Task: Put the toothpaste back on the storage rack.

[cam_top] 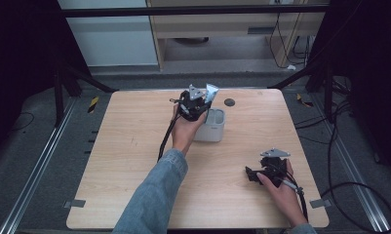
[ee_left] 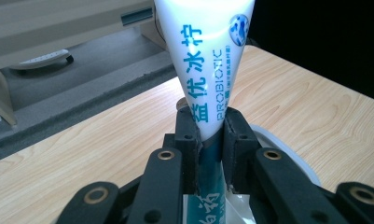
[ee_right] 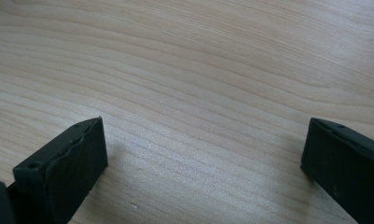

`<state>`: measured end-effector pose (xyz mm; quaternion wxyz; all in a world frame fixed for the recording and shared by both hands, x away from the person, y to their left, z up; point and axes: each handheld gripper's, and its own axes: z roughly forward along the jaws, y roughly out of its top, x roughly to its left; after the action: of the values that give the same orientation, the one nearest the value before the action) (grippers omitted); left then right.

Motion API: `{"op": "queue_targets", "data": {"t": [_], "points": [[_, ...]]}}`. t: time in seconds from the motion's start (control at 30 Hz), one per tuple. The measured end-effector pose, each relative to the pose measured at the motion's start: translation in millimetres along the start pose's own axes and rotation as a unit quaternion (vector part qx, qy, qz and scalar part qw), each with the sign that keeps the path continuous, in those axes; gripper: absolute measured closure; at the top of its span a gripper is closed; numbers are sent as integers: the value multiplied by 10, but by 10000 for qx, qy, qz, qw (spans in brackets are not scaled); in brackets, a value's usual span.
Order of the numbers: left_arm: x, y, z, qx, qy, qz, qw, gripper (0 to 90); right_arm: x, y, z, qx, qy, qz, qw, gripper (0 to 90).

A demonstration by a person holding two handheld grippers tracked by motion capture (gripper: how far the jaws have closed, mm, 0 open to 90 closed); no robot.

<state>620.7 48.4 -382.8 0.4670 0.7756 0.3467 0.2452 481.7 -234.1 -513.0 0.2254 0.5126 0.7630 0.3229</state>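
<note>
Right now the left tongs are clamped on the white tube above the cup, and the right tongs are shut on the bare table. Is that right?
One detail is off: the right tongs are open, not shut. The right gripper view shows their jaws standing wide apart over bare table. The rest holds: the left tongs are clamped on the white tube above the cup.

A light wooden desk (cam_top: pixel 134 161) with rounded corners is seen from above, its grain running lengthwise. A small dark round disc (cam_top: pixel 229 102) is set into the desk near its far edge. Two grey tape strips (cam_top: pixel 74 203) are stuck at the near corners. Grey carpeted floor (cam_top: pixel 32 146) is spread around the desk, and black cables (cam_top: pixel 351 187) are looped on it at the right. A beige cabinet (cam_top: pixel 222 24) is placed behind, beside a white panel (cam_top: pixel 110 34).
</note>
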Motion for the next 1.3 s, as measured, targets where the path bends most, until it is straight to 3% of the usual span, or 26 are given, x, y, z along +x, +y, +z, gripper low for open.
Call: {"op": "queue_targets", "data": {"t": [0.3,0.37,0.43,0.47,0.5,0.53,0.6,0.73,0.77,0.8,0.83,0.87,1.13,1.23,1.27,1.3], "points": [[4,-49,16,145,39,49,9999,776,1,1,-2,3,12,18,10000,5],[3,-60,16,164,48,59,9998,776,13,7,-10,35,51,124,9999,5],[4,-67,17,181,46,65,9998,776,13,7,-10,35,50,126,9999,5],[6,-74,17,198,43,68,9998,775,0,0,-1,1,2,1,10000,5],[10,-78,20,219,41,63,9997,776,6,4,-7,18,41,72,10000,5],[16,-79,19,250,41,71,9997,775,-4,-2,4,-12,-19,-40,10000,5],[21,-81,19,261,34,56,9996,775,6,4,-7,18,40,72,10000,5],[23,-99,25,376,17,-3,9993,774,6,4,-7,20,40,71,10000,5],[21,-101,26,374,10,-26,9993,774,-4,-2,3,-7,-15,-32,10000,5],[20,-102,24,376,-1,-25,9993,774,6,3,-6,16,34,64,10000,5],[20,-102,24,376,-1,-25,9993,774,-4,-2,3,-9,-20,-40,10000,5],[8,-100,24,384,-19,-34,9993,774,7,4,-7,19,40,74,10000,5],[0,-111,38,472,-9,-48,9989,774,-1,0,1,-1,-4,-7,10000,5],[1,-111,36,489,-14,-18,9988,774,14,7,-11,37,50,129,9999,5],[-3,-111,36,499,-16,-20,9988,774,-1,-1,1,-2,-11,-13,10000,5],[-5,-111,37,504,-12,-30,9987,774,8,4,-7,22,33,80,10000,5]]}}
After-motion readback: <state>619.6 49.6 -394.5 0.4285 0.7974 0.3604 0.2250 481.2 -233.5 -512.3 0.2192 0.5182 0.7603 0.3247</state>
